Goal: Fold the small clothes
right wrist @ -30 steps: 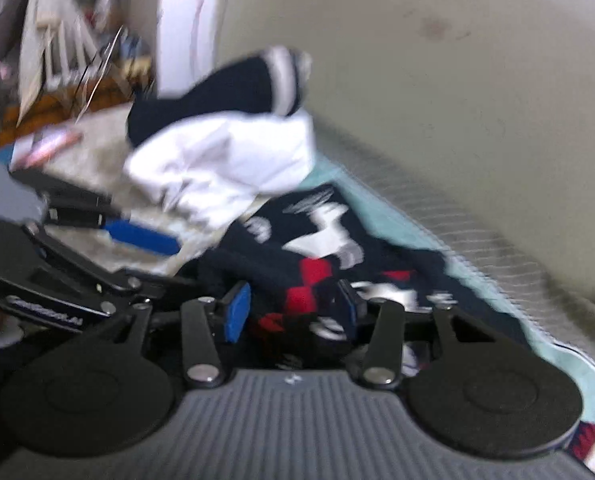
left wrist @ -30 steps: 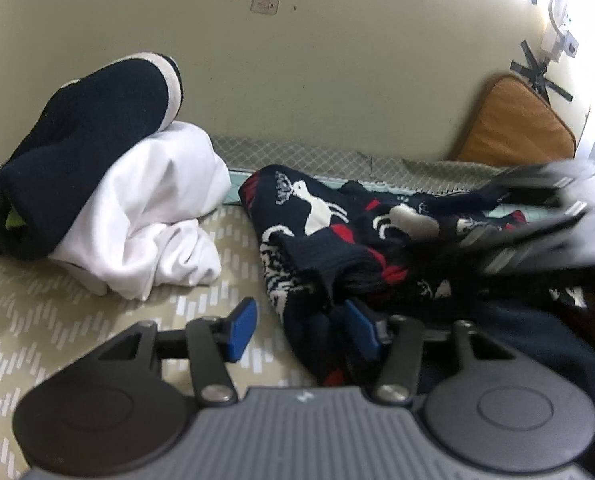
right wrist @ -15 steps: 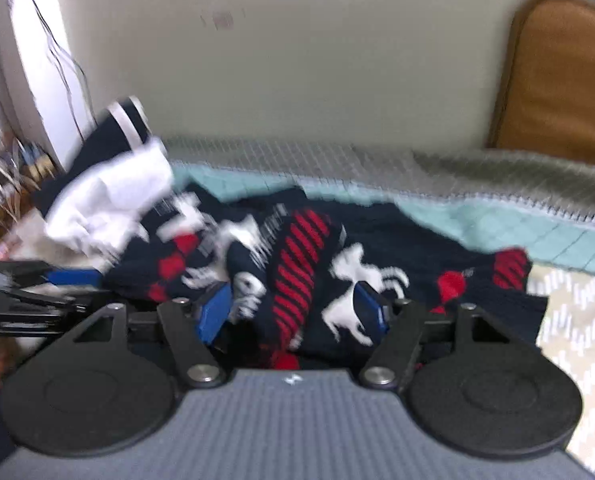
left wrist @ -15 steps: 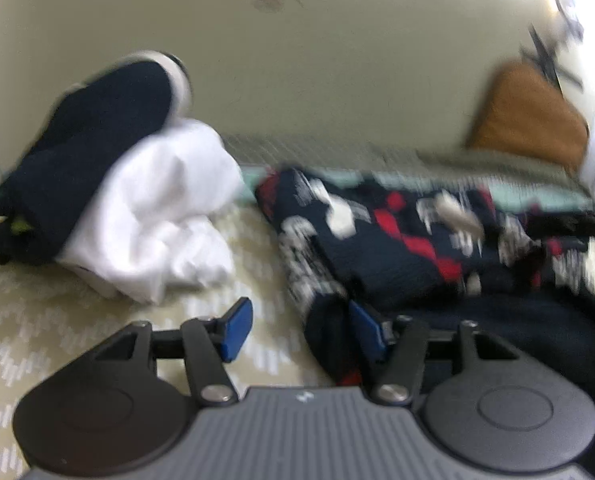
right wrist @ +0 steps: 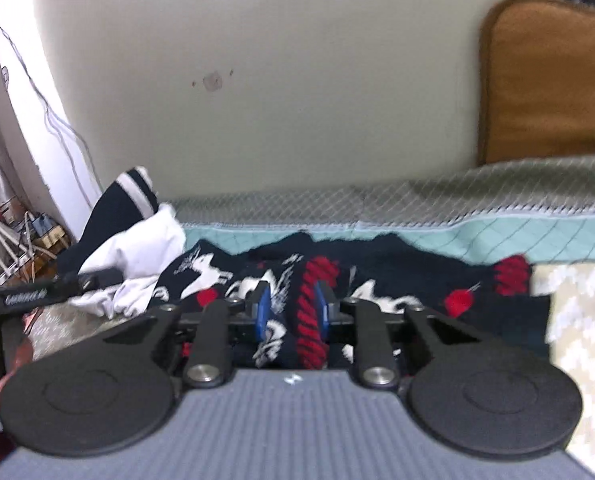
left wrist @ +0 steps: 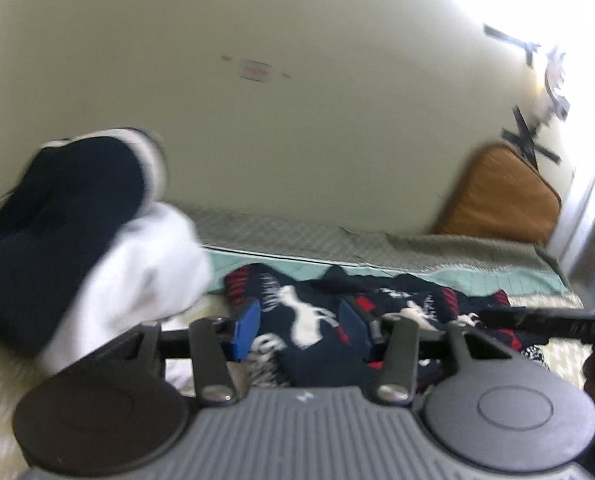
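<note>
A navy sweater point(left wrist: 409, 304) with white deer and red patches lies crumpled on the bed; it also shows in the right wrist view point(right wrist: 401, 280). My left gripper point(left wrist: 299, 328) is open, its blue pads either side of a fold of the sweater near its left end. My right gripper point(right wrist: 293, 310) has narrowed around a bunched red-and-white fold of the sweater, and the pads press on it. The right gripper's body shows at the right edge of the left wrist view point(left wrist: 557, 318).
A pile of white cloth point(left wrist: 137, 280) and a dark navy garment point(left wrist: 57, 216) lies to the left. A brown cushion point(left wrist: 501, 196) leans on the wall at the back right. A grey and teal quilt point(right wrist: 457, 216) covers the bed's far side.
Both grippers have moved forward and down into the sweater. The right jaws have narrowed onto a fold. The left jaws have stayed open and now straddle the fabric.
</note>
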